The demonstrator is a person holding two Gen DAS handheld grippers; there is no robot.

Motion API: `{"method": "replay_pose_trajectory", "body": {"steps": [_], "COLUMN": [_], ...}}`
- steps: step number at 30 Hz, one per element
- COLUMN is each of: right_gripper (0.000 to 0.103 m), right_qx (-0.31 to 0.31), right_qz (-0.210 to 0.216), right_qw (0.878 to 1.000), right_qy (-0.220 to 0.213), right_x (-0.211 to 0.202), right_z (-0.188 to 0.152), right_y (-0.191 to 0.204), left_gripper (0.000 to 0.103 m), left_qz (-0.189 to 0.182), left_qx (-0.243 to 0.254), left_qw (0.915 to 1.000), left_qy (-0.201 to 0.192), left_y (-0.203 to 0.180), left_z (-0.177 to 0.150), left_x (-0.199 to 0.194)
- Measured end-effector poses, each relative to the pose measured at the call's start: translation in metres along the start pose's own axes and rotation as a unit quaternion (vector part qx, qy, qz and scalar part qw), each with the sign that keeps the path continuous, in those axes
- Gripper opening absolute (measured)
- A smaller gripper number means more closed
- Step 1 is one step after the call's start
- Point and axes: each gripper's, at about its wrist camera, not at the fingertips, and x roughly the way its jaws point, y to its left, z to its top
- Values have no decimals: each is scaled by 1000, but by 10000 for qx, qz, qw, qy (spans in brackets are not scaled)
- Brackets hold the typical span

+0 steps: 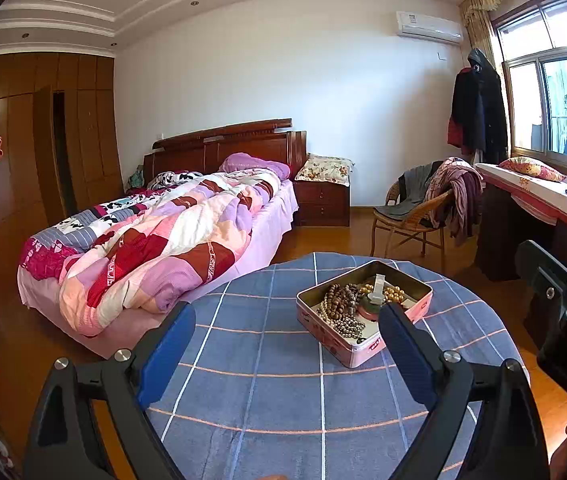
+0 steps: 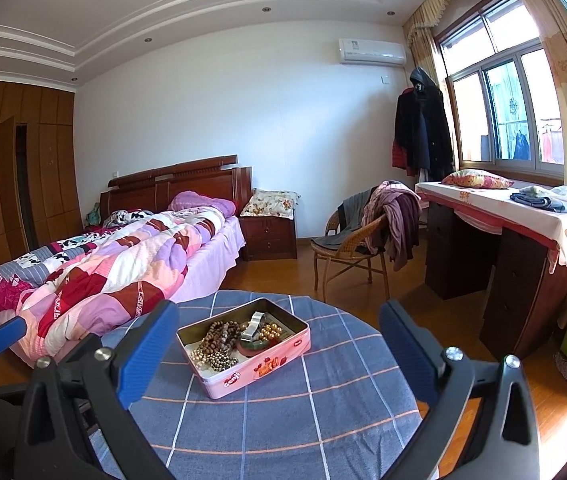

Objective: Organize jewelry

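An open pink tin box [image 1: 367, 350] sits on a round table under a blue checked cloth [image 1: 259, 384]. It holds brown bead strings [image 1: 339, 304], gold pearls [image 1: 389, 292], a white band [image 1: 377, 286] and a green bangle [image 1: 365, 312]. My left gripper [image 1: 285, 314] is open above the cloth, just short of the box's left corner, with nothing between its blue pads. In the right wrist view the same tin box [image 2: 251, 374] lies ahead on the cloth [image 2: 283, 424]. My right gripper [image 2: 279, 312] is open and empty, its jaws spread wider than the box.
A bed with a patchwork quilt [image 2: 115, 264] stands left of the table. A wicker chair draped with clothes [image 2: 363, 236] and a dark desk [image 2: 523, 280] by the window are at the right. The right gripper's black body [image 1: 563, 312] hangs beside the table's right edge.
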Motion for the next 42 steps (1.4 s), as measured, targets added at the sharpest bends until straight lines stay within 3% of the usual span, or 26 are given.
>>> {"method": "replay_pose_trajectory", "body": {"steps": [42], "right_gripper": [102], "right_qx": [27], "right_qz": [-20], "right_qw": [10000], "right_qy": [52], "right_x": [1], "right_z": [-4], "right_y": [-1], "left_gripper": [93], "left_qz": [-43], "left_qx": [30], "left_qw": [10000], "left_qy": [78], "left_y": [-2], "left_z": [-3], "left_x": [6]}}
